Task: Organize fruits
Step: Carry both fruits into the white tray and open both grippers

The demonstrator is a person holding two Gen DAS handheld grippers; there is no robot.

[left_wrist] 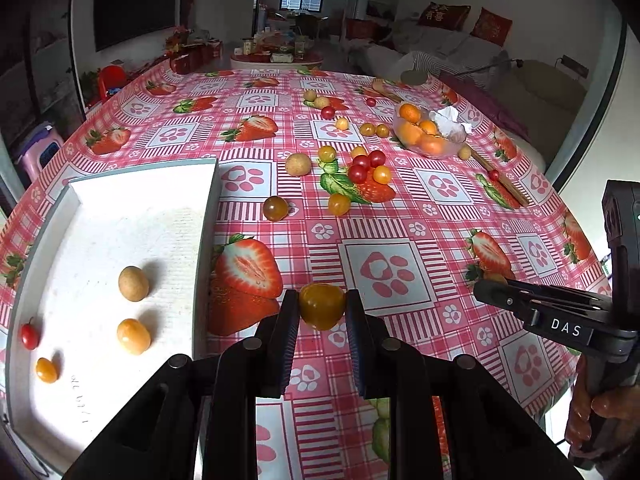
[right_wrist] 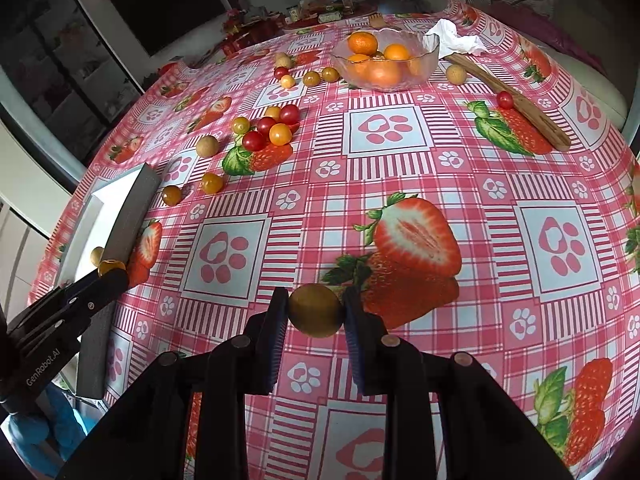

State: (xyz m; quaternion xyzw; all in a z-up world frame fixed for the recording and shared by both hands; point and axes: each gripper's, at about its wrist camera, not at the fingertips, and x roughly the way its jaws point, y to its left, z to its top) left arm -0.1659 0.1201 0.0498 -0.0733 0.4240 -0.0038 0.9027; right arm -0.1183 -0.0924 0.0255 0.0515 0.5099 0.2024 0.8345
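We hold one fruit in each set of tongs. The left gripper (left_wrist: 322, 309), at the bottom centre of its frame, has its jaws narrowed onto a yellow tomato (left_wrist: 322, 306), pads pressed against both sides, the fruit lifted above the cloth (left_wrist: 400, 216). It sits just right of the tray (left_wrist: 206, 240) wall, which we judge puts it one short move from dropping in.

The right gripper (right_wrist: 316, 312), bottom centre of its own frame, is likewise closed to fruit width around a brown longan (right_wrist: 316, 311), gripped across its middle. In the left view that gripper shows at the right edge, well apart from the tray, so its load probably goes in second.

The white tray fills the lower left of the left view. Inside it lie four pieces, spread apart: a tan longan (left_wrist: 133, 283), a pale orange fruit (left_wrist: 133, 336) below it, a small red tomato (left_wrist: 29, 336) at the far left, and a small orange one (left_wrist: 47, 369) at the lower left. Most of its floor is bare, so there is room.

The glass bowl (right_wrist: 430, 54), upper centre of the right view, holds only oranges (right_wrist: 363, 44). A crumpled tissue (right_wrist: 456, 40) lies just beside its right rim.

Loose tomatoes (right_wrist: 266, 128) and longans lie scattered between bowl and tray, in the upper left of the right view, so we judge most of the sorting undone.
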